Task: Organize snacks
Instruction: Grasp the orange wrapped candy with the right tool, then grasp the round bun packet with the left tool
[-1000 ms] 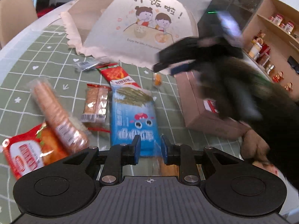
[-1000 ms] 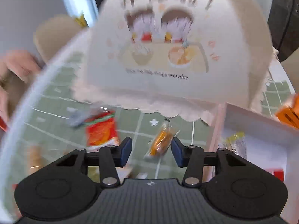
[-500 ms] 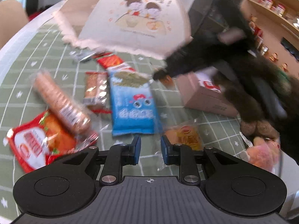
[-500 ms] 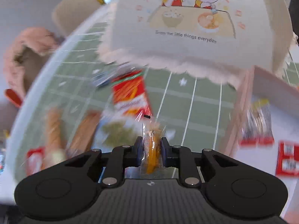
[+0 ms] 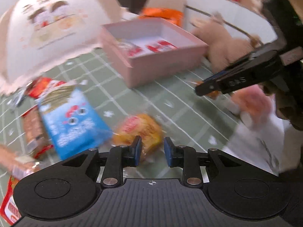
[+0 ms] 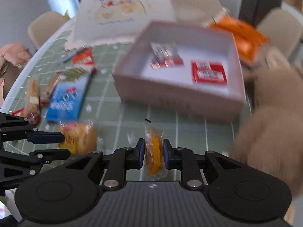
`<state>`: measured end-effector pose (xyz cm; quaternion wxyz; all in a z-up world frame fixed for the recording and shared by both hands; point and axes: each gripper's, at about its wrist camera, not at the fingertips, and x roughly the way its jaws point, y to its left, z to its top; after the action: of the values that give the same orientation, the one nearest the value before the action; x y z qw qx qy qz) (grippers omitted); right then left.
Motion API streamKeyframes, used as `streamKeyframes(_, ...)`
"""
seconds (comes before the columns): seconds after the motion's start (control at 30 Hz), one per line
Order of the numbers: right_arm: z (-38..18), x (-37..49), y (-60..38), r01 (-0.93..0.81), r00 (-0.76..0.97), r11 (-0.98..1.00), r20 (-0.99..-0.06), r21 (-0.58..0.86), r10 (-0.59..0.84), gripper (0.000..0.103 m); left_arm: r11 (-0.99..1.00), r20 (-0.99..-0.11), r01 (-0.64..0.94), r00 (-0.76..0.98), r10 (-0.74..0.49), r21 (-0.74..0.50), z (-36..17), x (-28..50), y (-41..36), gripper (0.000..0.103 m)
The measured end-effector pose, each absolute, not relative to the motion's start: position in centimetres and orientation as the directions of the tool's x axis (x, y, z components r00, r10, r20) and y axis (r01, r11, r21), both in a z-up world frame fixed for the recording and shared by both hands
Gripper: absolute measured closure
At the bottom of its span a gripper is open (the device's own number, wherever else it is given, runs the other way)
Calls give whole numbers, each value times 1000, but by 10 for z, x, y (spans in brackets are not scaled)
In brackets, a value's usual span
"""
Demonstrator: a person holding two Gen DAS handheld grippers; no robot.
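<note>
Orange candy [image 6: 154,148] pinched (right gripper [image 6: 153,152]).

I am holding the right gripper [image 6: 153,152] with its two blue-padded fingers pressing from either side on a small orange wrapped candy [image 6: 154,151], which is standing upright between them above the table. I am keeping the left gripper [image 5: 151,150] low with its fingers parted, the gap between them sitting around the near edge of a yellow packaged bun [image 5: 140,130], the pads not visibly pressing on it.
</note>
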<state>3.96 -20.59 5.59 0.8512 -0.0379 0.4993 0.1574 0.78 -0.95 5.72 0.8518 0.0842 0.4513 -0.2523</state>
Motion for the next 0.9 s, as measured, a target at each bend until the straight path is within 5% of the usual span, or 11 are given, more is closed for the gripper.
streamKeyframes(0.17, 42, 16, -206, -274, 485, 959, -850, 78, 208, 82, 803, -814, 596, 456, -360, -21, 70, -6, -31, 69)
streamKeyframes(0.23, 39, 8, -204, -285, 502, 957, -841, 58, 200, 76, 787, -799, 615, 494, -342, 43, 78, -3, -32, 69)
streamKeyframes(0.3, 36, 0, -201, -287, 524, 958, -833, 22, 176, 55, 770, -799, 630, 513, -313, 102, 80, 7, -32, 69)
streamKeyframes(0.47, 31, -13, -199, -318, 527, 948, -828, 16, 191, 50, 596, -859, 743, 485, -164, 305, 55, 14, -43, 67)
streamKeyframes(0.63, 22, -21, -199, -293, 540, 956, -822, 19, 182, 40, 573, -882, 781, 426, -202, 246, 45, 9, -50, 26)
streamKeyframes(0.77, 18, -25, -195, -286, 560, 958, -813, -8, 160, 31, 600, -868, 776, 420, -263, 194, 52, 11, -50, 28)
streamKeyframes(0.9, 16, -27, -192, -290, 569, 957, -807, -18, 157, 24, 623, -866, 739, 463, -192, 257, 44, 27, -49, 28)
